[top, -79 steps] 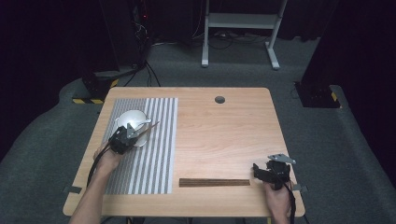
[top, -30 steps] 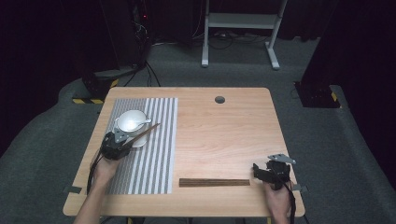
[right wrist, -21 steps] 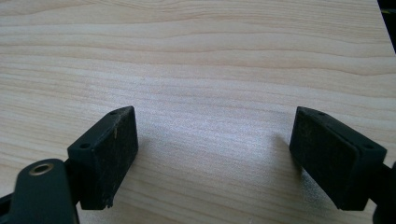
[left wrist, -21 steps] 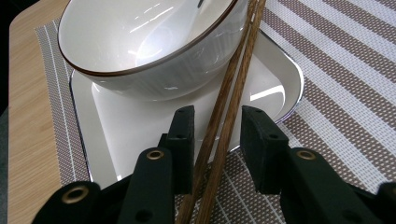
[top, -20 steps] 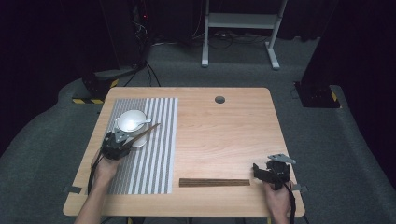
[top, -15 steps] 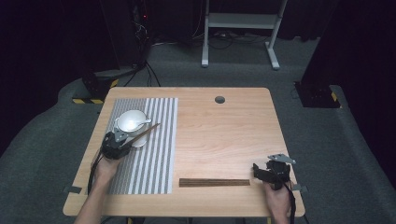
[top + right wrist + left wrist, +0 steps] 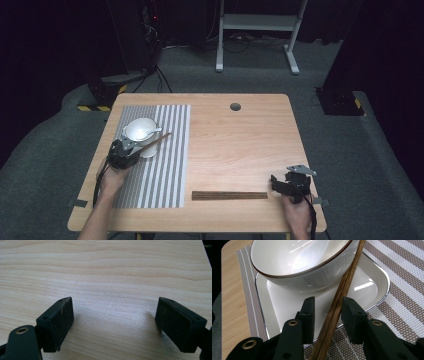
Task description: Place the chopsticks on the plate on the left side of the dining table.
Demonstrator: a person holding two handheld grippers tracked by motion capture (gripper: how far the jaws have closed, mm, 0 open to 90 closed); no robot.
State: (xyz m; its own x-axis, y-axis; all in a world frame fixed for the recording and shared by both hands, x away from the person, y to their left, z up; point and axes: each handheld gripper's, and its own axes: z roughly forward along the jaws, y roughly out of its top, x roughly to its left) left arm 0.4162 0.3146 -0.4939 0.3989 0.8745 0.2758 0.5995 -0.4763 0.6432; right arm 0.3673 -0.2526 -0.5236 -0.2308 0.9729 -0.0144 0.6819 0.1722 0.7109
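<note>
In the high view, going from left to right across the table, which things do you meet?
Left gripper → white bowl → striped placemat → dark wooden strip → right gripper.

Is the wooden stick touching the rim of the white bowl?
Touching. In the left gripper view the stick leans against the bowl's rim, with no gap between them.

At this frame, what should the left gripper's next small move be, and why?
Probably draw the left gripper straight back. Its jaws stand apart around the dark wooden chopstick, gaps visible on both sides, and the stick already leans on the white brown-rimmed bowl above the white square plate.
</note>
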